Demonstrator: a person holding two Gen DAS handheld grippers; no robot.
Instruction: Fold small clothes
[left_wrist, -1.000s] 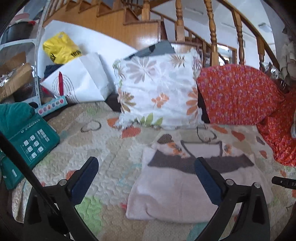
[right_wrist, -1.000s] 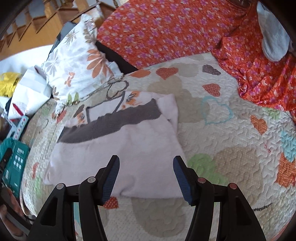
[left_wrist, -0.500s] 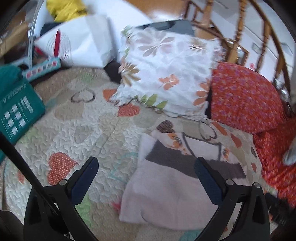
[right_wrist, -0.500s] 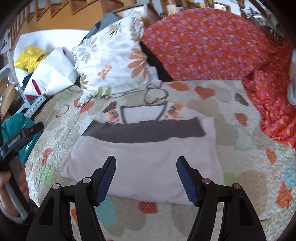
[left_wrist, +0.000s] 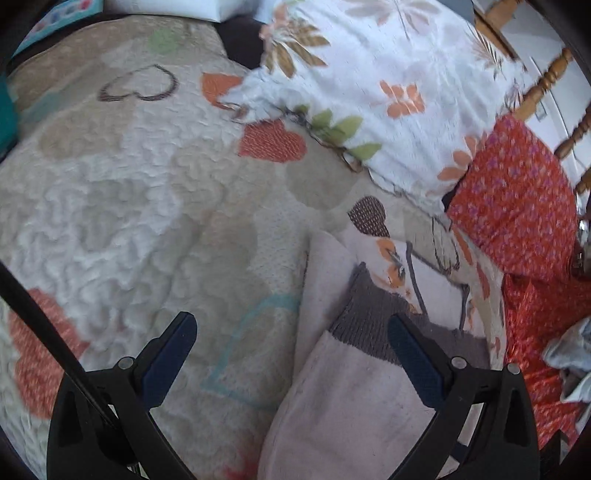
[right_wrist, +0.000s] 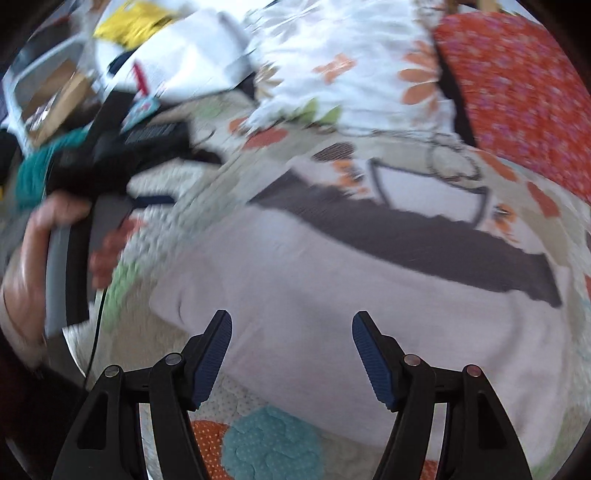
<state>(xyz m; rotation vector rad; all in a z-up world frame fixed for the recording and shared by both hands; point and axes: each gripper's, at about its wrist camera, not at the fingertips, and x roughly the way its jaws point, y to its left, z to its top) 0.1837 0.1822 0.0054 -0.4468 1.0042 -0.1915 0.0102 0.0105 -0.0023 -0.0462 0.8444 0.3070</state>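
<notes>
A small pale pink top (left_wrist: 351, 406) with a dark grey band and a white, orange-printed yoke lies flat on the quilted heart-patterned cover (left_wrist: 129, 184). My left gripper (left_wrist: 290, 319) hangs open over the top's left edge, with nothing between its pads. In the right wrist view the same top (right_wrist: 332, 277) fills the middle. My right gripper (right_wrist: 291, 317) stands open just above its lower hem, its pads clear of the cloth. A hand (right_wrist: 33, 251) at the left of that view holds the other gripper's black body.
A white floral pillow (left_wrist: 388, 74) and a red flowered cushion (left_wrist: 517, 206) lean behind the top. A white bag (right_wrist: 192, 55), a yellow bundle (right_wrist: 136, 22) and a teal item (right_wrist: 33, 173) sit at the far left. Wooden banister posts (left_wrist: 554, 74) rise behind.
Both grippers have dropped closer to the top and tilted further down. The left one has swung over its left edge, the right one has slid along the hem. The right jaws stand slightly wider.
</notes>
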